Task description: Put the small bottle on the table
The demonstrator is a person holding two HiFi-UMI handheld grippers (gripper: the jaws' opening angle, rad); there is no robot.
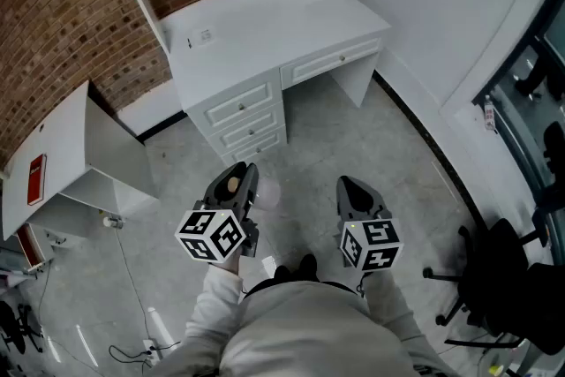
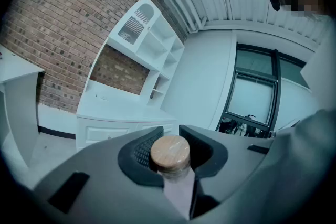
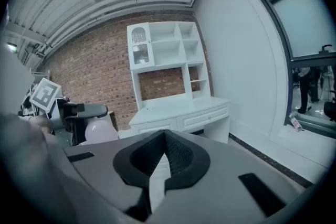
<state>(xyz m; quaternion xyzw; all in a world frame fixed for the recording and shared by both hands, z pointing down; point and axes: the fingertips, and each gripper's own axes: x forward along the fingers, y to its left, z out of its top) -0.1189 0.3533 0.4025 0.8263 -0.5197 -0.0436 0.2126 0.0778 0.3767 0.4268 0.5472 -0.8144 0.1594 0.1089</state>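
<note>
Small bottle (image 2: 169, 152), wooden cap toward camera, pinched between jaws of left gripper (image 2: 170, 132), lower centre of left gripper view. Bottle held over grey floor (image 1: 353, 137), well apart from white desk (image 1: 265, 31) at upper centre of head view. Right gripper (image 3: 164, 136) jaws pressed together, nothing caught between. Brick wall (image 1: 53, 22) seen upper left.

We see our left gripper (image 2: 173, 152) clamping a small bottle (image 2: 170, 157) with a wooden lid, facing a white desk (image 2: 113, 113).
</note>
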